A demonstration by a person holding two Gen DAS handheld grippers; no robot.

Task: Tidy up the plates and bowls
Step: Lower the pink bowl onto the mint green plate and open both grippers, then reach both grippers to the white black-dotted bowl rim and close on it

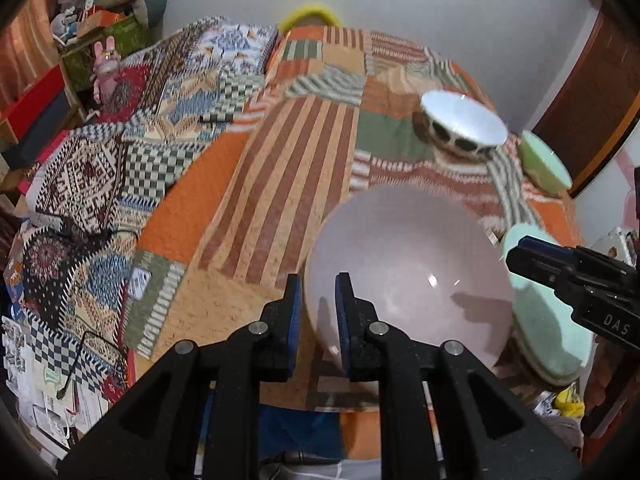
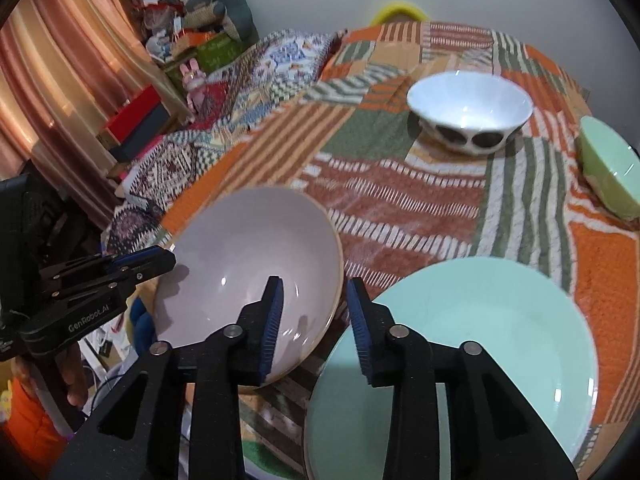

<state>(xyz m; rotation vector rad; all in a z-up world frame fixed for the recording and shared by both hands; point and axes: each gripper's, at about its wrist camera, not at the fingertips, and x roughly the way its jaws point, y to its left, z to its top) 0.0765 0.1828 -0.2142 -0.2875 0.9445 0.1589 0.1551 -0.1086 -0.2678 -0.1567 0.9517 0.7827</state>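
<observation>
a bed covered by a patchwork quilt in orange, green and cream stripes (image 2: 400,200) fills the room's middle. behind it stands a plain white wall (image 1: 440,8). peach-coloured striped curtains (image 2: 68,80) hang at the left, beside a cluttered shelf of boxes and soft toys (image 1: 100,20). a dark brown wooden door (image 1: 592,112) stands at the right.

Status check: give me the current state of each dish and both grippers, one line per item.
Pink plate: flat on the quilt, near edge between the left gripper's jaws.
Mint plate: flat on the quilt, not gripped.
White bowl with dark spots: upright, empty.
Green bowl: upright, at the quilt's edge.
Left gripper: jaws slightly apart.
Right gripper: open, holding nothing.
</observation>
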